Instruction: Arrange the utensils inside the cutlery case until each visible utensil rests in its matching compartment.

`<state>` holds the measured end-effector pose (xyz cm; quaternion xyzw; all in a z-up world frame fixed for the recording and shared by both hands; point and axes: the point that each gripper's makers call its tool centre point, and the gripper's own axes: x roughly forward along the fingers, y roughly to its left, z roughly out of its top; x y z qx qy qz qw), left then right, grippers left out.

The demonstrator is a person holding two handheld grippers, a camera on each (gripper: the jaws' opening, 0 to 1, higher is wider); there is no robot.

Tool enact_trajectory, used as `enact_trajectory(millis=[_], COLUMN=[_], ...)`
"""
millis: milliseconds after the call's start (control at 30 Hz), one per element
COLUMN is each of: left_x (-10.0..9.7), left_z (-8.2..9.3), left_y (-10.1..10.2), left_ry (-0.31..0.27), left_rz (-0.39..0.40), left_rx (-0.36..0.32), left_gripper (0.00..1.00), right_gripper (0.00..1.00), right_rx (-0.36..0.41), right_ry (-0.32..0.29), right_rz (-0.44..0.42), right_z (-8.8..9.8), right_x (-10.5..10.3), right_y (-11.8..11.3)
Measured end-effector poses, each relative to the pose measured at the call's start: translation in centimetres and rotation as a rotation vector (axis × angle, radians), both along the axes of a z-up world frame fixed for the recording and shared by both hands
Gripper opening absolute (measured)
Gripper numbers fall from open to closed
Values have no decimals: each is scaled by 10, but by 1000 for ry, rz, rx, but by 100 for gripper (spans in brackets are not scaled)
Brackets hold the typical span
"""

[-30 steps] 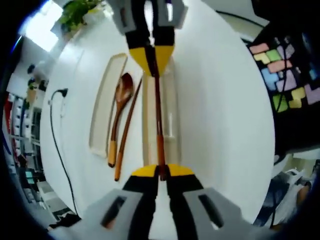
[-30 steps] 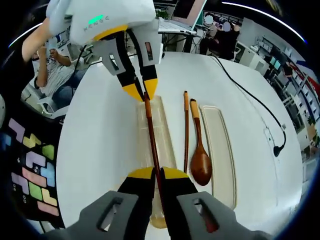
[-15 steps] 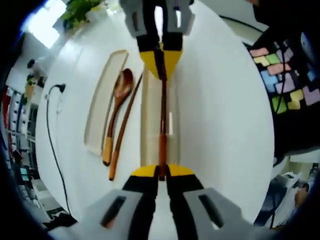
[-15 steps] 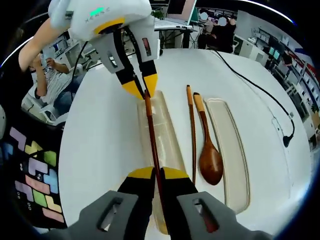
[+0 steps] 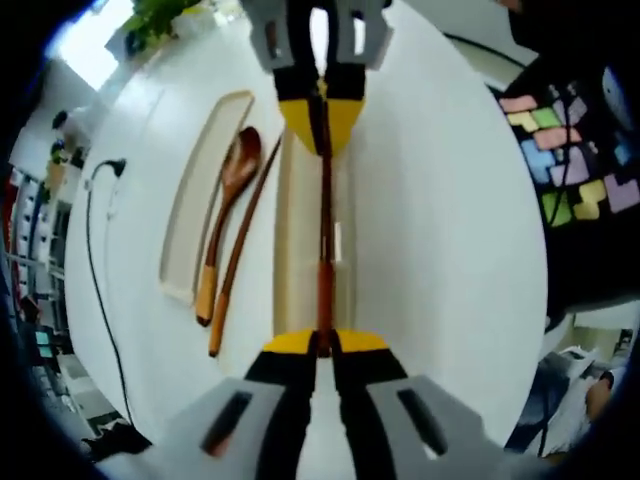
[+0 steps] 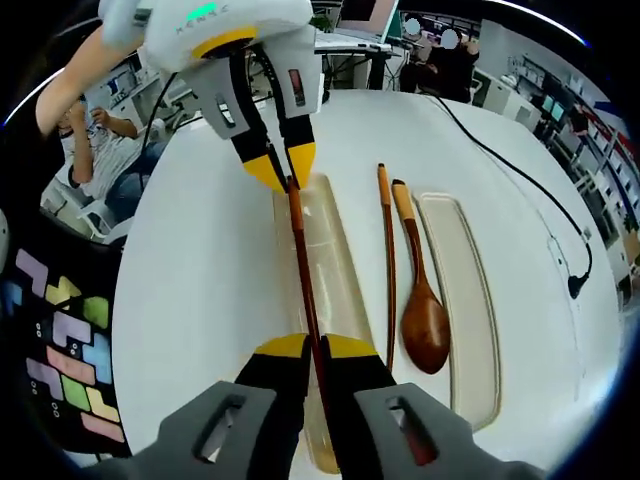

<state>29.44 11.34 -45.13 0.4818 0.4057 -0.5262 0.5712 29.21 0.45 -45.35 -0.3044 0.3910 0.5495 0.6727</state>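
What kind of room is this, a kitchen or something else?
Probably not a kitchen: it looks like an office or lab. Behind the white table sit a laptop and seated people, with shelving along one wall and a black cable running across the table.

A black cable trails across the round white table; a colourful block mat lies beside it; seated people work behind; a green plant stands by a window.
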Motion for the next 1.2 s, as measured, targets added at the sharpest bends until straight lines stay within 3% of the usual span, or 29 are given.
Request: enact_trajectory(millis=[700, 900, 1133, 1200], left_x=[4, 3, 8, 13], left_z=[0, 10, 17, 18], left_y=[2, -7, -2, 2], left_ry=[-31, -40, -83, -90], left_rz=[-26, 0, 6, 46], left_rx=[-12, -90, -107, -105], left_gripper=[8, 10, 12, 13], right_gripper=[3, 8, 11, 11], right_rx=[-21, -17, -16, -7], right_ry=[7, -5, -25, -34], right_rz=[-23, -8, -4, -3], right_z=[-5, 2, 10, 15], right_x=[0, -2, -3, -2], right_y=[-2, -1, -2, -3])
